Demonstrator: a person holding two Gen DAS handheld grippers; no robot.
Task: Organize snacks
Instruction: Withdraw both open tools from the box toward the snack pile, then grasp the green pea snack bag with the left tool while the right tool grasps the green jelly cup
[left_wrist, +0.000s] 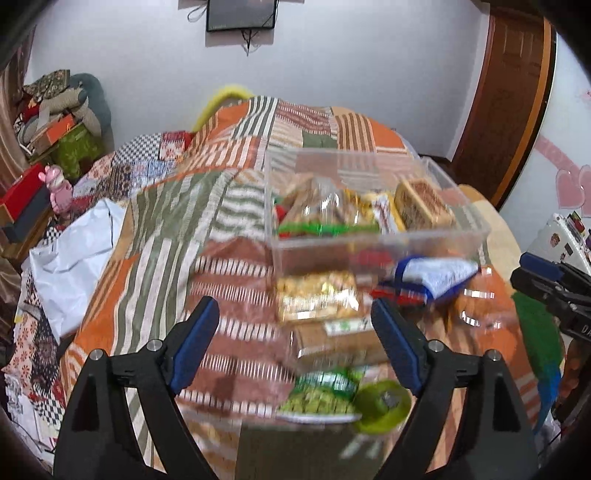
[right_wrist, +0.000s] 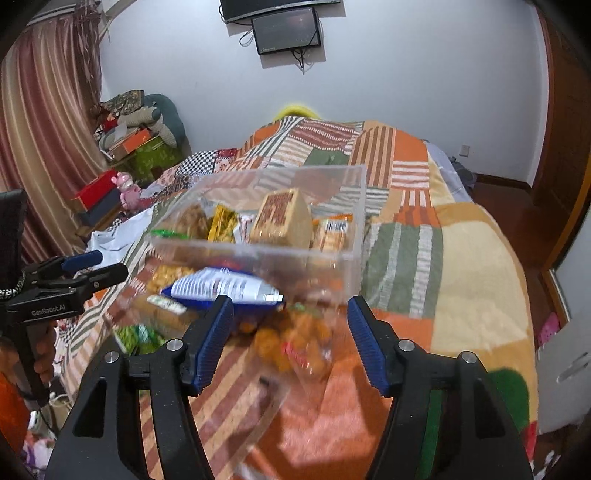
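The patchwork quilt (right_wrist: 424, 206) covered the bed, with the wall monitor (right_wrist: 284, 31) at twelve o'clock. On it sat the clear bin (right_wrist: 343, 221), already holding several snacks, so the sorting looked partly done. Loose packets remained at its six o'clock: a blue-and-white bag (right_wrist: 225, 288), a golden packet (left_wrist: 317, 295) and, seemingly, a green one, blurred. The left gripper (left_wrist: 295, 343) and right gripper (right_wrist: 290, 339) were both spread wide, holding nothing.
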